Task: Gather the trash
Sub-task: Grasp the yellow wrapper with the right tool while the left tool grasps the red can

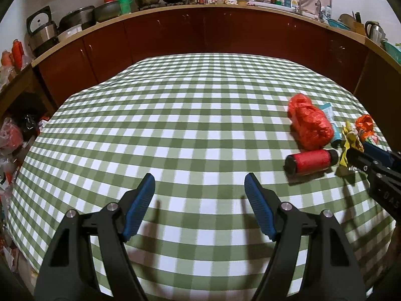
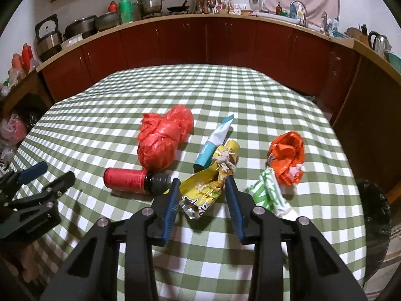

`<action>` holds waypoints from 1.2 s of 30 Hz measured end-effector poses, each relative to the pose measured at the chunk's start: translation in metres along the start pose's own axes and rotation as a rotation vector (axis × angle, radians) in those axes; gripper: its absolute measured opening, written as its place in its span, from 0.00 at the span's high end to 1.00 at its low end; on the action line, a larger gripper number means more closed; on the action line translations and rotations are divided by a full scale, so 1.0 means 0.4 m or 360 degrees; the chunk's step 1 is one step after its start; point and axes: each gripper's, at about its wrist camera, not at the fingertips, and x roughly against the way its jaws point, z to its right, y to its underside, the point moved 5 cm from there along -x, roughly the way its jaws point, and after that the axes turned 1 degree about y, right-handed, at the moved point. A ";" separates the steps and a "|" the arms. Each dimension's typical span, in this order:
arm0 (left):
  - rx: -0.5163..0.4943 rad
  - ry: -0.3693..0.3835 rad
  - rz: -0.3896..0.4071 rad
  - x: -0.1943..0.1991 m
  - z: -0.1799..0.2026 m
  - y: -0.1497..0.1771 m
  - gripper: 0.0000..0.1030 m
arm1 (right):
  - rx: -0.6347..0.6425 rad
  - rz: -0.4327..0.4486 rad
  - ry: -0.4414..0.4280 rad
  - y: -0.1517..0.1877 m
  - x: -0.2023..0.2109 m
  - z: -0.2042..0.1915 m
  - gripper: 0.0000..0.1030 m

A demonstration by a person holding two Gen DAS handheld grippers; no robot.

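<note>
Trash lies on the green checked tablecloth (image 2: 225,95). My right gripper (image 2: 202,180) straddles a crumpled yellow wrapper (image 2: 205,190) tied with white string; its blue pads stand close on either side and I see no firm squeeze. Around it lie a red thread spool (image 2: 125,180), a red plastic bag (image 2: 160,140), a teal tube (image 2: 213,143), an orange bag (image 2: 287,155) and a green-and-white wrapper (image 2: 270,195). My left gripper (image 1: 199,178) hangs open over bare cloth, left of the spool (image 1: 310,161) and red bag (image 1: 309,123).
A black bin bag (image 2: 373,205) sits off the table's right edge. Dark red cabinets (image 1: 200,35) with a cluttered counter run behind the table. Bags and clutter (image 1: 12,135) pile up on the floor at the left.
</note>
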 end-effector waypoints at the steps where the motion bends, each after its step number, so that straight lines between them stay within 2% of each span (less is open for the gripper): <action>1: -0.0006 0.0009 0.0002 0.002 0.010 0.000 0.30 | -0.0001 0.0014 0.0002 0.000 0.009 0.004 0.64; 14: -0.0021 0.0153 -0.0016 0.018 0.129 -0.007 0.29 | -0.0049 0.0139 0.0043 0.004 0.103 0.097 0.66; 20: -0.0027 0.0193 -0.0018 0.019 0.196 -0.016 0.23 | -0.0110 0.0158 0.0099 0.021 0.121 0.181 0.66; 30: -0.0031 0.0119 -0.0064 -0.028 0.286 -0.032 0.22 | -0.0172 0.0184 0.0149 0.047 0.137 0.296 0.66; 36: -0.0032 0.0055 -0.0074 -0.056 0.311 -0.043 0.18 | -0.0201 0.0185 0.0142 0.059 0.131 0.331 0.66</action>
